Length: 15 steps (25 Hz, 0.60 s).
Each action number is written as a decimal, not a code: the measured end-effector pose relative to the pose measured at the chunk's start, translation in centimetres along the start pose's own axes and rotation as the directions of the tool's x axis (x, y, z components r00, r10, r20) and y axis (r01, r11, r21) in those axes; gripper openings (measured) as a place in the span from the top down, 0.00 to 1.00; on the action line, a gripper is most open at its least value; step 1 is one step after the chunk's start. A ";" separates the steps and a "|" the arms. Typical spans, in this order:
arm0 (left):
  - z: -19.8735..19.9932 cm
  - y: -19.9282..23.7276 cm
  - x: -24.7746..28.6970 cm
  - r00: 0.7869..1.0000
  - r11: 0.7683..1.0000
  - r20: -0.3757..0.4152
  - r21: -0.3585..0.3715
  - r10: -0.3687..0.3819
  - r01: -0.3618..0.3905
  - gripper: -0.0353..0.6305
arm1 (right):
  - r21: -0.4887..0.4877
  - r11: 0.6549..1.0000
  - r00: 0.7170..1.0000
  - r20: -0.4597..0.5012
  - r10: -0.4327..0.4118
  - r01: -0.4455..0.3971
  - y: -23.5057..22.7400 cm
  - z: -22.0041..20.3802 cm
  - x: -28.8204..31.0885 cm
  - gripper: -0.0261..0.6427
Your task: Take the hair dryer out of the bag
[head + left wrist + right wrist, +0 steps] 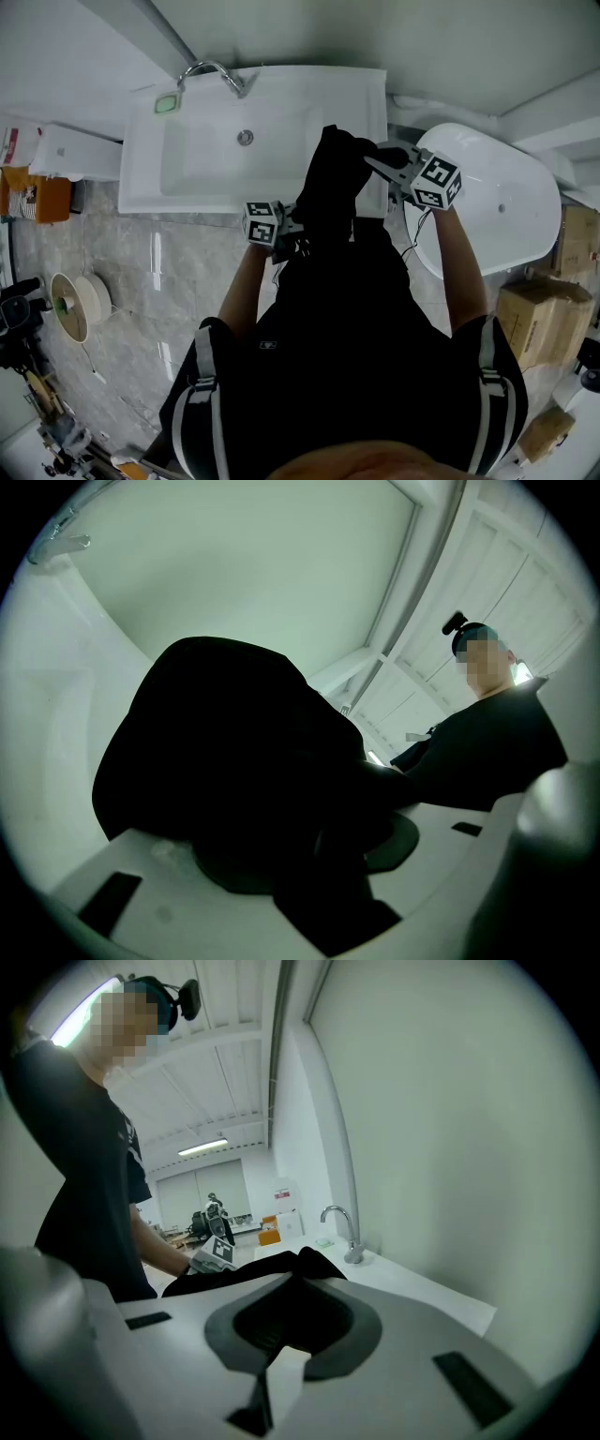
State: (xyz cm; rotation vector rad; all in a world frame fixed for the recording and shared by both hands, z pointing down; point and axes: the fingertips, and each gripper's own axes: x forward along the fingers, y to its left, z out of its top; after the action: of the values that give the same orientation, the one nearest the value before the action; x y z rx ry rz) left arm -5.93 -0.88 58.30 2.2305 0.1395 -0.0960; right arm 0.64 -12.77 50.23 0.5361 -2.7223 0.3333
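A black cloth bag (pixel 330 187) hangs bunched over the right end of the white sink (pixel 187 183), held up between my two grippers. My left gripper (pixel 298 223) grips its lower left side; in the left gripper view the black cloth (pixel 234 761) fills the space between the jaws. My right gripper (pixel 375 161) reaches in from the right and pinches the bag's raised top edge, with its jaws shut together and dark cloth (pixel 234 1274) just beyond them. The hair dryer is hidden in every view.
A chrome faucet (pixel 211 70) and a green soap dish (pixel 167 103) stand at the sink's back. A white bathtub (pixel 511 206) lies to the right, with cardboard boxes (pixel 539 314) beside it. A cable spool (pixel 70 305) lies on the tiled floor at left.
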 end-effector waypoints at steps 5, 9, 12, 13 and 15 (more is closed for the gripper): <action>-0.3 -0.3 0.4 1.000 1.000 -0.022 0.009 0.000 0.001 0.65 | -0.021 0.997 0.997 -0.001 -0.080 0.080 -2.1 0.3 -1.4 0.85; -0.6 -0.3 0.6 1.000 1.000 -0.023 -0.004 -0.013 0.013 0.65 | -0.042 0.988 0.989 0.005 -0.148 0.148 -4.0 1.0 -2.7 0.85; -1.1 -0.5 0.6 1.000 1.000 -0.025 -0.006 -0.017 0.017 0.65 | -0.056 0.982 0.984 0.012 -0.179 0.180 -4.8 1.7 -3.6 0.85; -1.2 -0.5 0.6 1.000 1.000 -0.024 -0.008 -0.018 0.018 0.65 | -0.061 0.980 0.982 0.012 -0.187 0.187 -5.0 2.0 -3.8 0.85; -1.3 -0.4 0.5 1.000 1.000 -0.021 -0.009 -0.020 0.020 0.65 | -0.073 0.977 0.979 0.013 -0.202 0.202 -5.6 2.4 -4.2 0.85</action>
State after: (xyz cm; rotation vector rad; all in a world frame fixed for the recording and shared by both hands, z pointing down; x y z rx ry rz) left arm -5.48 0.44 58.69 2.2219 0.1733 -0.0829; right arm 5.83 -17.22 47.34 0.7858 -2.6432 0.1784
